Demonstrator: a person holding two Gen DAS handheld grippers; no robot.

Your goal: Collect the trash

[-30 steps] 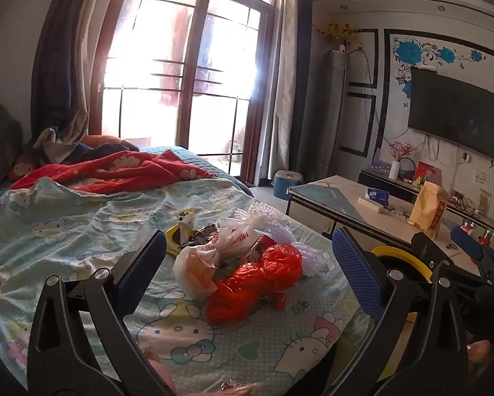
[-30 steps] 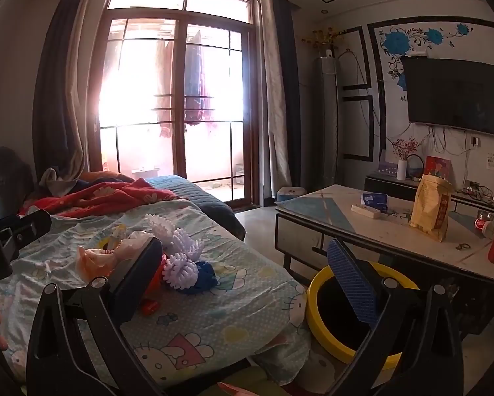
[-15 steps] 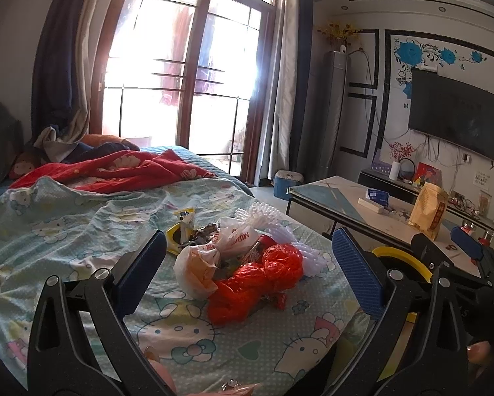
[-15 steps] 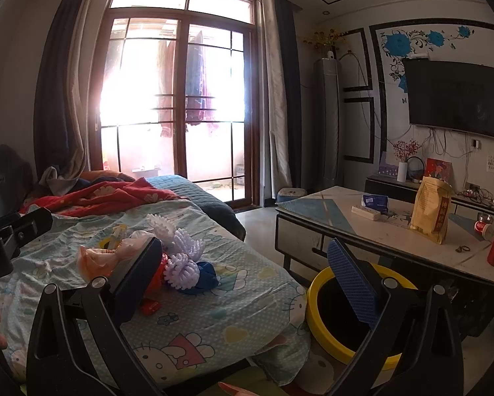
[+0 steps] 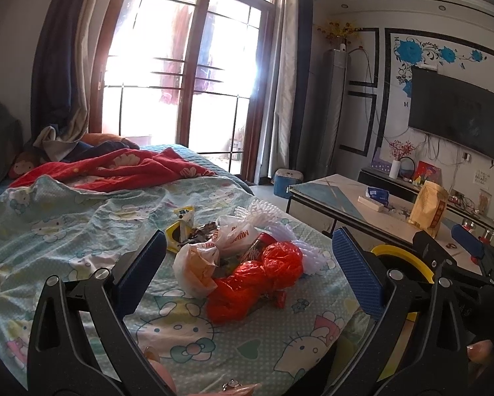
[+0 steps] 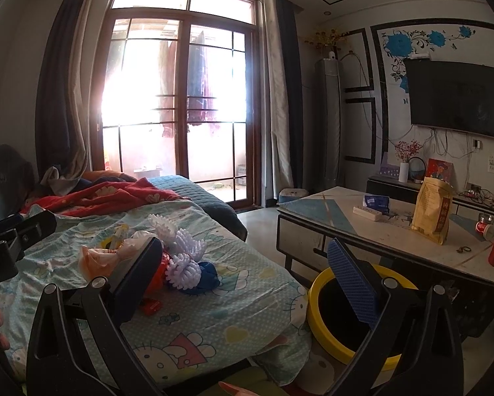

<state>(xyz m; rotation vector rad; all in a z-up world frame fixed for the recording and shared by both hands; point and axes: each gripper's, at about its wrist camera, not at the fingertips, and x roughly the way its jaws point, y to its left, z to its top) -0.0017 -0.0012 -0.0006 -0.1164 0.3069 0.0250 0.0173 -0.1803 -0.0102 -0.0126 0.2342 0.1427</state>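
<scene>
The trash pile [image 5: 240, 257], red bag [image 5: 260, 277] foremost, lies at frame centre on the bed [image 5: 82, 231], unmoved over the last second. Both the left gripper [image 5: 247, 274] and right gripper [image 6: 243, 277] hover as before, fingers apart, empty: collection hasn't begun. The yellow-rimmed bin [image 6: 316, 300] waits lower right.

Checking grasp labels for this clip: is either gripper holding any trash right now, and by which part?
Nothing is held. The left gripper and right gripper are both open and empty.
</scene>
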